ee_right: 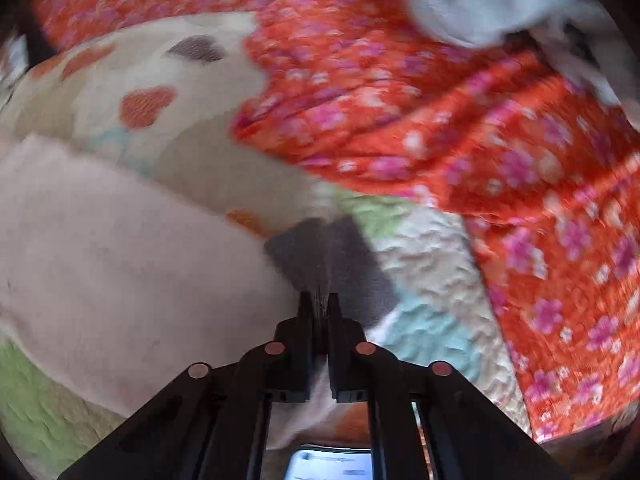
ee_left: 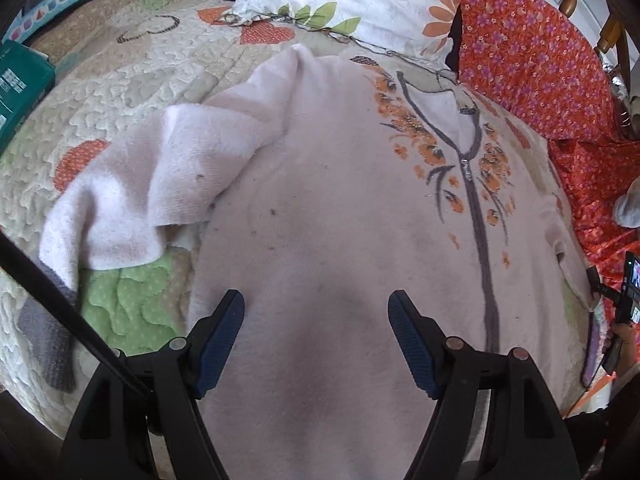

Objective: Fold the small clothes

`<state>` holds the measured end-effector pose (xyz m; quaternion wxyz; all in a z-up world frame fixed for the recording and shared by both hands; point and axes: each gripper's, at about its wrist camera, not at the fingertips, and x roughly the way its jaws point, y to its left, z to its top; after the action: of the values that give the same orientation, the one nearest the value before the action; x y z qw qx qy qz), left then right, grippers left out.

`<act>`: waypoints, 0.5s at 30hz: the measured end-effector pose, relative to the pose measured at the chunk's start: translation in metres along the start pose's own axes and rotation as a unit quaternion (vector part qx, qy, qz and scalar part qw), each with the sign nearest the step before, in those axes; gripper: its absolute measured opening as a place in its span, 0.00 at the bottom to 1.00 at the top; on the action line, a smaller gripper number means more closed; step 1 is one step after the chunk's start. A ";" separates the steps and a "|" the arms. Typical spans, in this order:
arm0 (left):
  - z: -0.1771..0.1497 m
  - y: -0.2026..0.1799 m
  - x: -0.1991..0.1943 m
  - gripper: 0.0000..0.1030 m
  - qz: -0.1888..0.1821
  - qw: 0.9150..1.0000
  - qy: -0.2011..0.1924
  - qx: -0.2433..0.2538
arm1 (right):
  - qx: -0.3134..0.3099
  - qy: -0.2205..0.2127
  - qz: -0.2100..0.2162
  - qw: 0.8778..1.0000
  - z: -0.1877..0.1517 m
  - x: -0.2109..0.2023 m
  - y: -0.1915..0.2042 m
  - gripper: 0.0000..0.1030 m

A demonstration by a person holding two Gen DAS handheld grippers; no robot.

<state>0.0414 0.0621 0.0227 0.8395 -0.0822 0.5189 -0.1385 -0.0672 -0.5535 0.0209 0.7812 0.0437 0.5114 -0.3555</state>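
Left hand-held gripper point(ee_left: 316, 334) is hovering, fingers apart, over the pink jacket point(ee_left: 340, 200) lying on the quilt point(ee_left: 120, 72); right hand-held gripper point(ee_right: 320, 300) is clamping its grey cuff point(ee_right: 332, 256).

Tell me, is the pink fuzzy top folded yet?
Barely started. One sleeve is folded in, though it lies crumpled and only partly over the pink top, which is otherwise spread flat on the quilt. In hand: the right claw is shut on the grey cuff of the other sleeve. The left claw hangs open over the body. Left: that sleeve, then folding the body.
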 end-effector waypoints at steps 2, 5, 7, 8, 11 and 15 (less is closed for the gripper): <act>0.001 0.000 0.000 0.71 -0.017 1.000 0.005 -0.008 | 0.050 -0.029 0.004 0.998 0.004 -0.019 -0.027 0.05; 0.001 0.005 -0.002 0.71 -0.038 0.999 0.010 -0.024 | 0.115 -0.060 0.030 0.991 0.008 -0.051 -0.063 0.05; 0.002 0.010 -0.007 0.71 -0.051 0.998 0.006 -0.041 | 0.150 -0.079 0.065 0.983 0.013 -0.074 -0.075 0.05; 0.004 0.015 -0.011 0.71 -0.057 0.997 0.000 -0.052 | 0.162 -0.088 0.089 0.979 0.014 -0.085 -0.076 0.05; 0.015 0.029 -0.031 0.71 -0.048 0.995 -0.033 -0.077 | 0.186 -0.118 0.181 0.958 0.024 -0.122 -0.065 0.05; 0.038 0.060 -0.073 0.72 -0.026 0.987 -0.104 -0.120 | 0.167 -0.141 0.290 0.932 0.044 -0.170 -0.002 0.05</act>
<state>0.0532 0.1419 0.0852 0.8690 -0.2094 0.4396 -0.0880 -0.0728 -0.4874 0.1837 0.8955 0.2698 0.2944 -0.1964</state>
